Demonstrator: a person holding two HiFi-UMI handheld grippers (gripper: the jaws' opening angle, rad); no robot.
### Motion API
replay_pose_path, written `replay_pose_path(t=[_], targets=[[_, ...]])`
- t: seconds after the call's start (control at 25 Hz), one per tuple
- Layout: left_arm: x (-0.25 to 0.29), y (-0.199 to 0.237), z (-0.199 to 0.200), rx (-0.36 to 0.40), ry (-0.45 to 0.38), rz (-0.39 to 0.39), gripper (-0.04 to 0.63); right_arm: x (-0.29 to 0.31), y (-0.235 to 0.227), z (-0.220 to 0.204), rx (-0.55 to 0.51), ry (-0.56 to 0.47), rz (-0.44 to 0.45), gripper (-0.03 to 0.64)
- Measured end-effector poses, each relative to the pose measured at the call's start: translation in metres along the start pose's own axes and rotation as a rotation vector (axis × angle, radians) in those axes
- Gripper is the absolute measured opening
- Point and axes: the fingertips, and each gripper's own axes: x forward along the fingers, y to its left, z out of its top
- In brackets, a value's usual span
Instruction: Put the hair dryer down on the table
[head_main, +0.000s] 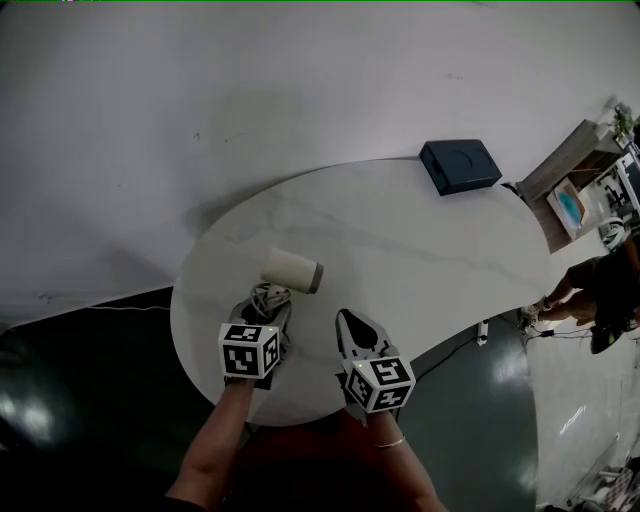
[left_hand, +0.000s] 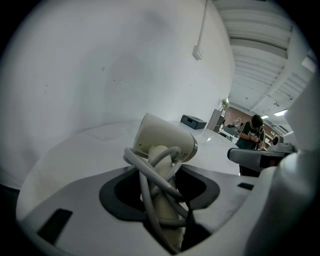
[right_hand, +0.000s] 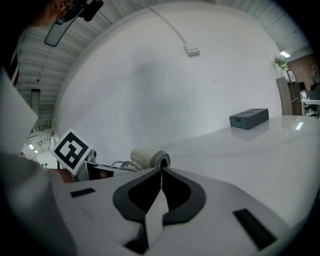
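White wall (head_main: 250, 90) fills the upper half of the head view, and below it stands a white, rounded tabletop (head_main: 420, 260) with faint grey veins. Around the tabletop the floor (head_main: 80, 400) is dark and shiny. At the right edge of the frame there is a wooden shelf (head_main: 570, 165).

A dark box (head_main: 460, 166) lies on the tabletop at its far edge, in the upper right of the frame. No writing can be read on the box.

The hair dryer (head_main: 291, 270) is cream-coloured and it is in the left gripper (head_main: 268, 305), over the lower left part of the tabletop. In the left gripper view the jaws pinch the handle of the hair dryer (left_hand: 165, 142), and a grey cord (left_hand: 150, 175) is wound around this handle. The barrel points to the right of the frame. A small mark is on the barrel near the handle, but it is too small to read. Whether the hair dryer touches the tabletop I cannot tell.

The right gripper (head_main: 350, 325) is just beside it, lower centre of the frame. In its own view the jaws are pressed together with nothing between them. The marker cube (right_hand: 71, 150) of the left gripper shows only a black and white square pattern.
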Motion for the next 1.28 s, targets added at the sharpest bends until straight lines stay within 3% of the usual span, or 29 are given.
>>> replay_pose_path(t=[0.52, 1.28], targets=[[0.029, -0.006, -0.008, 0.030, 0.071, 0.010, 0.210, 0.013, -0.020, 0.003, 0.015, 0.021, 0.004, 0.015], [0.039, -0.001, -0.015, -0.006, 0.099, -0.020, 0.210, 0.026, -0.018, -0.005, 0.022, 0.049, 0.015, 0.015]])
